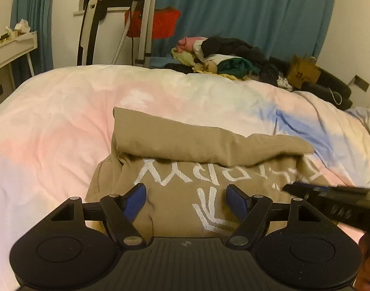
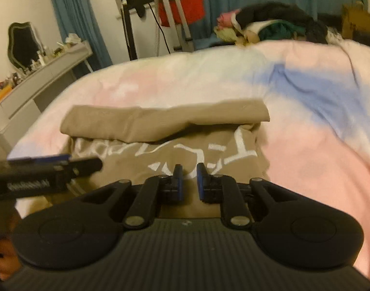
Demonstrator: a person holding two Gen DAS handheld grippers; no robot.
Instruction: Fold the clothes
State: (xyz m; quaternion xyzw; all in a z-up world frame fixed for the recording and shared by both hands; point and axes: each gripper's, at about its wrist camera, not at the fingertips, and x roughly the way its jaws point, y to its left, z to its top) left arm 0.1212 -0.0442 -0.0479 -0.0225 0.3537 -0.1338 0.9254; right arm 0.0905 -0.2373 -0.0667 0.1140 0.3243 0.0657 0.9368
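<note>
A: On the bed (image 1: 63,126), which is covered by a pastel quilt washed in pink, white and blue, a tan shirt (image 1: 175,194) is laid flat with white lettering seen upside down. Its far part is folded back toward the camera, so a plain band of fabric is laid across the print.

B: How is the left claw (image 1: 186,200) held?

A: Its jaws are spread wide over the near part of the shirt. Nothing is gripped between the blue pads (image 1: 136,201); only the printed cloth is seen through the gap.

B: And the right claw (image 2: 189,183)?

A: It is drawn narrow, with a slim gap left between the pads. It is poised over the near edge of the shirt, just below the lettering. No fabric is seen pinched in it, though the view is blurred there.

B: Are the two claws seen together?

A: Yes. In the left wrist view the right one is seen entering from the right edge, low over the shirt's right side. In the right wrist view the left one is seen coming in from the left edge, beside the shirt.

B: What is seen beyond the shirt?

A: A heap of mixed clothes (image 1: 223,58) is piled at the far side of the bed, before a blue curtain (image 1: 257,12). A white dressing table (image 2: 46,77) is set on the left.
</note>
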